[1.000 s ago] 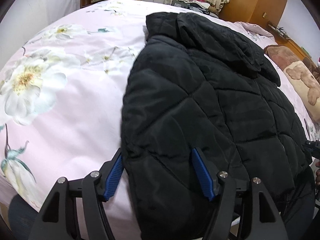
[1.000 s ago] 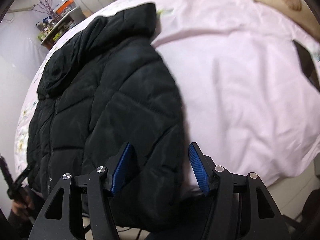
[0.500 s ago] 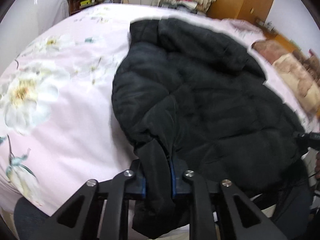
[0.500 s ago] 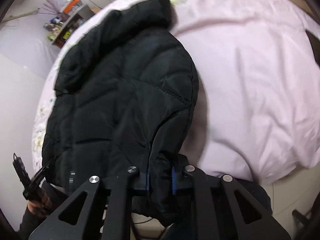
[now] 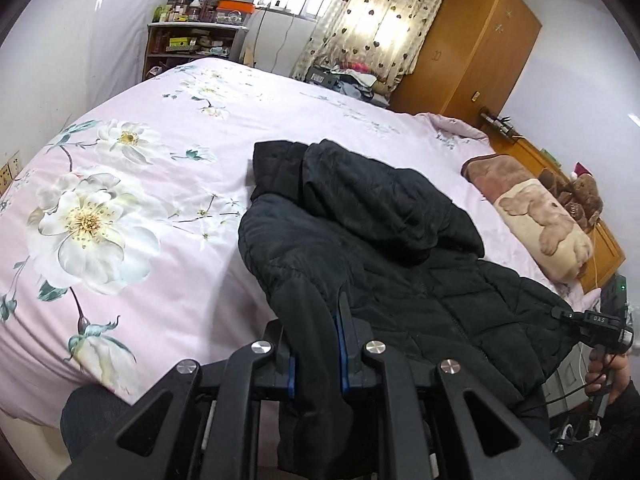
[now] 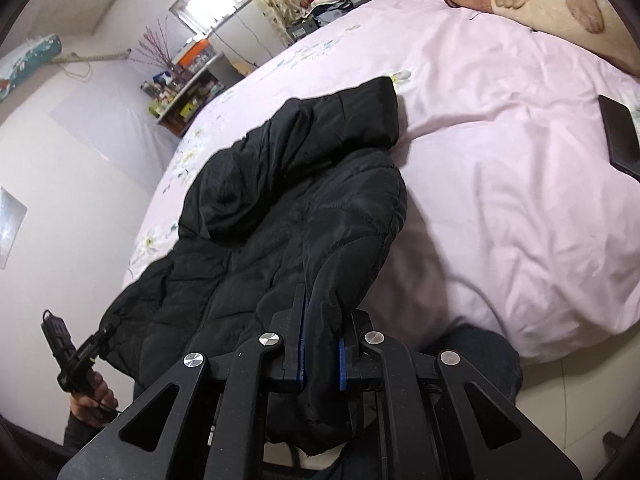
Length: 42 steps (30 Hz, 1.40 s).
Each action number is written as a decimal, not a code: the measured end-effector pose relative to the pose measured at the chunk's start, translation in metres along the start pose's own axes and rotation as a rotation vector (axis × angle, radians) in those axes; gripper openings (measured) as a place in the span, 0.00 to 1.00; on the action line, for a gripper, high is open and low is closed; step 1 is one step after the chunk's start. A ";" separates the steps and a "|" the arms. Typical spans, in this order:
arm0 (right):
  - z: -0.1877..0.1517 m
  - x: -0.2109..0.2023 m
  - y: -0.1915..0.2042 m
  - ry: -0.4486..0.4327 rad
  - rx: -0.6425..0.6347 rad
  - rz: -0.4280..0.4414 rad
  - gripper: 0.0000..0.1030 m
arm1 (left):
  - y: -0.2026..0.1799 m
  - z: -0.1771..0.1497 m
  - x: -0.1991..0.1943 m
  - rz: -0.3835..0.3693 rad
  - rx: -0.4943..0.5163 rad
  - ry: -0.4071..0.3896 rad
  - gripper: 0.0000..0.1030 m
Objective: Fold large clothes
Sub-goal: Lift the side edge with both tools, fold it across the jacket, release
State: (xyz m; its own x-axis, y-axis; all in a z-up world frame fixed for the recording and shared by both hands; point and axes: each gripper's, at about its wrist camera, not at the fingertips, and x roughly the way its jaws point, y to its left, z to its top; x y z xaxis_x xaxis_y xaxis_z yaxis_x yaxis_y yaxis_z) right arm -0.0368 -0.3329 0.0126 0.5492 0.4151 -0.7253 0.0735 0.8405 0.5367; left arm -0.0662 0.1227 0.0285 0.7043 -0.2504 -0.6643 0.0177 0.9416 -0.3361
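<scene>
A black jacket (image 5: 380, 256) lies on the bed (image 5: 132, 184), spread across the pink flowered cover, its hood (image 5: 360, 188) at the far end and its hem hanging toward the near edge of the bed.

The left gripper (image 5: 316, 344) has its jaws clamped on a fold of the jacket at one side of the hem; black cloth fills the gap between the blue pads and hangs below them. From this grip the fabric rises in a taut ridge toward the jacket's shoulder.

The right gripper (image 6: 320, 344) has its jaws clamped on the other side of the hem in the same way, with a bunch of cloth pinched between the pads and drooping under them. That side of the jacket is pulled up off the cover and casts a shadow on it.

In the right wrist view a hand (image 6: 90, 396) holds the handle of the left gripper beside the bed's edge. A brown pillow (image 5: 532, 216) lies at the far right of the bed, well apart from the jacket, and a dark phone (image 6: 620, 136) rests on the cover.
</scene>
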 end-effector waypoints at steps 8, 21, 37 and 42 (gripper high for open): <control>0.018 -0.019 0.003 -0.078 0.027 0.045 0.10 | -0.005 0.033 -0.010 -0.038 -0.008 -0.066 0.15; 0.094 -0.012 0.029 -0.211 0.037 0.117 0.11 | 0.006 0.107 0.017 -0.073 -0.101 -0.169 0.15; 0.237 0.138 0.020 -0.076 0.123 0.000 0.11 | 0.034 0.225 0.201 -0.001 -0.189 -0.035 0.15; 0.249 0.197 0.000 0.019 0.156 -0.075 0.13 | 0.052 0.215 0.264 0.042 -0.217 0.053 0.16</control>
State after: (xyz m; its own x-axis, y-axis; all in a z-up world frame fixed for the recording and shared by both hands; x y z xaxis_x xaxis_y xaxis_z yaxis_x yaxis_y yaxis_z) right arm 0.2786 -0.3377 -0.0229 0.5216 0.3608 -0.7732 0.2432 0.8057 0.5400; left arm 0.2729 0.1538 -0.0205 0.6626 -0.2291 -0.7131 -0.1675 0.8826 -0.4392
